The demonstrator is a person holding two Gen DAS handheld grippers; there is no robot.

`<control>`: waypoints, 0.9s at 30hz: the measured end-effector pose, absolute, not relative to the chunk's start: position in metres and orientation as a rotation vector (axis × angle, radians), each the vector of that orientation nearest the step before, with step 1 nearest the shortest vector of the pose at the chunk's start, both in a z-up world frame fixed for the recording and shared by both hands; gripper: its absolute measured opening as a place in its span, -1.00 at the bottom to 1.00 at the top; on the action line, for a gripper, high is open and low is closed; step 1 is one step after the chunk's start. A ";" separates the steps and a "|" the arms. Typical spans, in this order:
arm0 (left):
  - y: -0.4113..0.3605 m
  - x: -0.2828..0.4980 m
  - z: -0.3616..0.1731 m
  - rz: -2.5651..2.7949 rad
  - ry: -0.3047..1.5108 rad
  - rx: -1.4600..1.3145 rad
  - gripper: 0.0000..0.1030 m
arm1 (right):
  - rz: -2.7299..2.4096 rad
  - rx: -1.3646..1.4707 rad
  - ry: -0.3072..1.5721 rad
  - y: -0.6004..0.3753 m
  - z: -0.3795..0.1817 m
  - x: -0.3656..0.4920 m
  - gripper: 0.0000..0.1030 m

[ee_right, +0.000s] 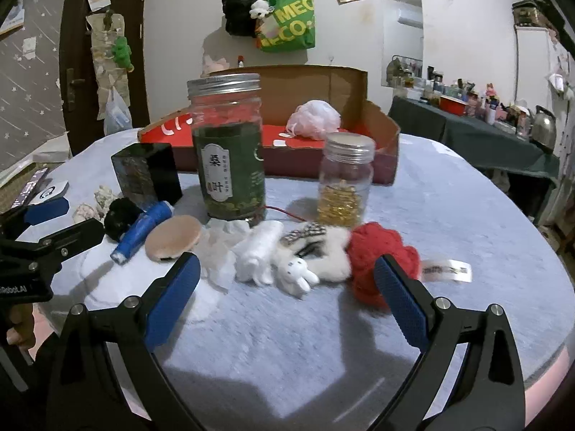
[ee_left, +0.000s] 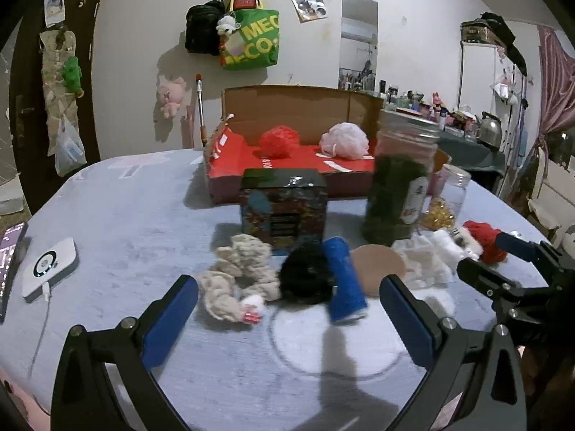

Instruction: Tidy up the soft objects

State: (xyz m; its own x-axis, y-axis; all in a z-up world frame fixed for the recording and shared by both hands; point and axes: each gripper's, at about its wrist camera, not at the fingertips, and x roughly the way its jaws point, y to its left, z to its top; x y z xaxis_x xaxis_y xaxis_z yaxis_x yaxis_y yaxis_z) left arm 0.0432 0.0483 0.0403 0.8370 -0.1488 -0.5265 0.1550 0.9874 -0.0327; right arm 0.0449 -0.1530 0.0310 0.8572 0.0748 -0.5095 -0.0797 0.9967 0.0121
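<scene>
My left gripper [ee_left: 287,291] is open just short of a beige knitted scrunchie [ee_left: 237,276], a black fluffy ball [ee_left: 305,276] and a blue cylinder [ee_left: 345,283]. My right gripper [ee_right: 287,273] is open too, with a white rabbit plush [ee_right: 298,269] and a white fluffy piece [ee_right: 257,251] between its fingers' line. A red knitted item [ee_right: 381,255] touches the right finger. The open cardboard box [ee_left: 287,165] with a red floor holds a red mesh puff [ee_left: 279,142] and a pink mesh puff [ee_left: 344,140]. A round tan pad [ee_right: 174,237] lies by the blue cylinder [ee_right: 142,231].
A tall tea jar [ee_right: 228,151], a small jar of gold pieces [ee_right: 343,179] and a dark printed tin [ee_left: 284,210] stand mid-table. Crumpled clear plastic [ee_left: 424,262] lies by the pad. A white charger [ee_left: 48,267] and a phone [ee_left: 9,251] sit at the left edge.
</scene>
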 end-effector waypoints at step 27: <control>0.089 0.082 0.030 -0.207 0.681 0.082 0.62 | 0.180 0.024 0.616 -0.149 0.032 0.076 0.14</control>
State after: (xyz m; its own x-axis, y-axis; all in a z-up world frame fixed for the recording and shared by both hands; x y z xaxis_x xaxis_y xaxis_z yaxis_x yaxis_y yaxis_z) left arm 0.0821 0.0888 0.0295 0.7577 -0.1628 -0.6320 0.2164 0.9763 0.0080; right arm 0.0761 -0.1486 0.0319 0.8007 0.1753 -0.5728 -0.1611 0.9840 0.0759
